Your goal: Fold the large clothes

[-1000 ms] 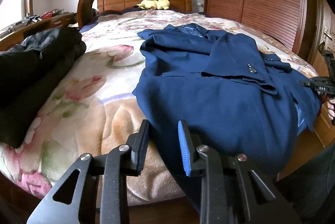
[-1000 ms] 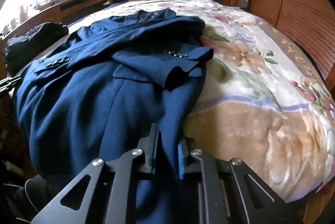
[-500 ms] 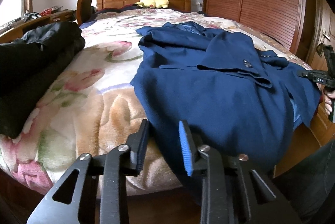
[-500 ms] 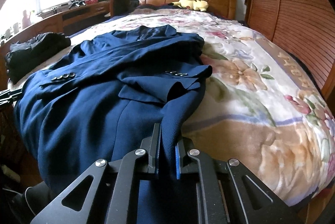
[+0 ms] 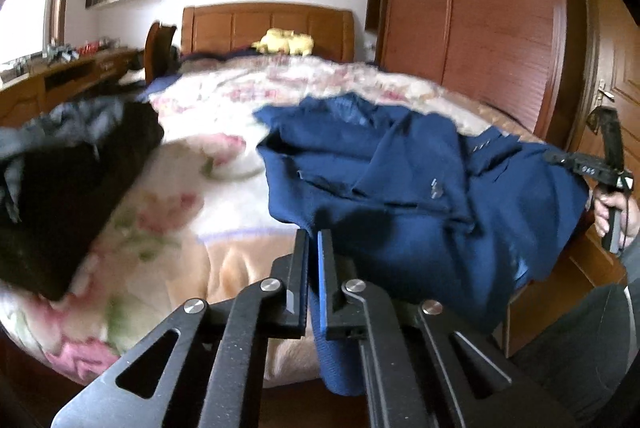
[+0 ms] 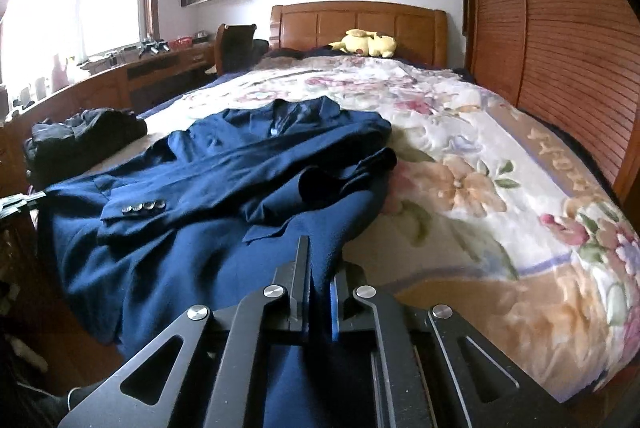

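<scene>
A navy blue suit jacket (image 5: pixel 400 188) lies on the flowered bedspread (image 5: pixel 224 132), sleeves folded across its front, its hem at the foot of the bed. My left gripper (image 5: pixel 313 240) is shut on the jacket's left hem corner, with blue cloth hanging below the jaws. My right gripper (image 6: pixel 320 260) is shut on the jacket (image 6: pixel 224 196) at its right hem, cloth pinched between the jaws. The right gripper also shows in the left wrist view (image 5: pixel 560 158) at the far right, held in a hand.
A pile of black clothes (image 5: pixel 60 188) sits on the bed's left side, also seen in the right wrist view (image 6: pixel 84 140). A yellow plush toy (image 6: pixel 366 42) lies by the headboard. A wooden wardrobe (image 6: pixel 560 48) runs along the right, a desk (image 6: pixel 120 76) along the left.
My left gripper has closed from open onto the jacket's hem and lifted it. The jacket's lower part has bunched up. My right gripper stays shut on the hem and has risen.
</scene>
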A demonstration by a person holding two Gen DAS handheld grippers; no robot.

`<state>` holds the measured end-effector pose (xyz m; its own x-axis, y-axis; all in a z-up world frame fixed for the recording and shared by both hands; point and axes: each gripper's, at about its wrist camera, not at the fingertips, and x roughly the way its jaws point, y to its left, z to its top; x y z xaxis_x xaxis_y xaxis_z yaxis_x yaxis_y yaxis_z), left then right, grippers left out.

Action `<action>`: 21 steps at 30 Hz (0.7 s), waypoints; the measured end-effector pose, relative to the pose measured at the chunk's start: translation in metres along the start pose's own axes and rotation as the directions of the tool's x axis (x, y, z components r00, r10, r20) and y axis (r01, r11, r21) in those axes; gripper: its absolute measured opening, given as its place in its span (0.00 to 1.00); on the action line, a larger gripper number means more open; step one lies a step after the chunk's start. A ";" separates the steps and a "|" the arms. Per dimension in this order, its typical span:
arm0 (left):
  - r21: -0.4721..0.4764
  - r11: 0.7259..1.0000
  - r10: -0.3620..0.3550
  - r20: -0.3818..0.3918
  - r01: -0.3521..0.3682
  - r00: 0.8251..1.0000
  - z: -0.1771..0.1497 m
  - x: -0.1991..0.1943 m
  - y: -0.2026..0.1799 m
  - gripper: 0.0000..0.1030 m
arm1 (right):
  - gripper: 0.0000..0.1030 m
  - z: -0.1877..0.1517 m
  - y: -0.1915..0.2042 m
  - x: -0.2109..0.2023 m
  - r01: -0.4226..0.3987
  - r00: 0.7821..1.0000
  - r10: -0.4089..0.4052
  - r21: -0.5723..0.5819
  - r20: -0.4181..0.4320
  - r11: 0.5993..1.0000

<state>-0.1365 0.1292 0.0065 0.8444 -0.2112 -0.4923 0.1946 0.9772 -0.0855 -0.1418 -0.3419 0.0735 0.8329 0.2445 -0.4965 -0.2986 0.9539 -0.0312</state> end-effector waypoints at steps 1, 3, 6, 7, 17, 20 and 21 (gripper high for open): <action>0.006 1.000 0.002 0.019 -0.002 1.000 0.005 -0.007 -0.003 0.04 | 0.06 0.002 0.001 -0.002 0.003 1.000 -0.003 -0.005 0.004 1.000; 0.011 1.000 0.001 0.041 -0.002 0.999 0.012 -0.013 -0.005 0.04 | 0.06 0.008 0.003 -0.009 0.006 1.000 -0.006 -0.013 0.016 1.000; 0.019 1.000 -0.004 0.074 0.003 0.997 0.023 -0.023 -0.009 0.03 | 0.06 0.017 0.006 -0.022 0.002 0.999 -0.002 -0.017 0.043 1.000; 0.024 1.000 -0.005 0.080 0.003 0.997 0.027 -0.024 -0.011 0.03 | 0.06 0.020 0.006 -0.026 0.000 0.999 0.001 -0.017 0.051 1.000; 0.075 0.997 -0.037 0.223 0.021 0.974 0.077 -0.067 -0.023 0.03 | 0.05 0.046 0.022 -0.071 -0.005 0.991 0.013 -0.063 0.136 0.998; 0.084 0.996 -0.045 0.268 0.023 0.962 0.093 -0.079 -0.023 0.03 | 0.05 0.056 0.024 -0.085 -0.002 0.986 0.014 -0.068 0.164 0.998; 0.085 0.996 -0.048 0.280 0.026 0.959 0.098 -0.082 -0.023 0.03 | 0.05 0.060 0.025 -0.091 -0.005 0.985 0.017 -0.069 0.174 0.998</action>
<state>-0.1615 0.1223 0.1337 0.9400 -0.2565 -0.2250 0.2577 0.9659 -0.0244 -0.1972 -0.3298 0.1702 0.8962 0.2870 -0.3384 -0.3340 0.9384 -0.0888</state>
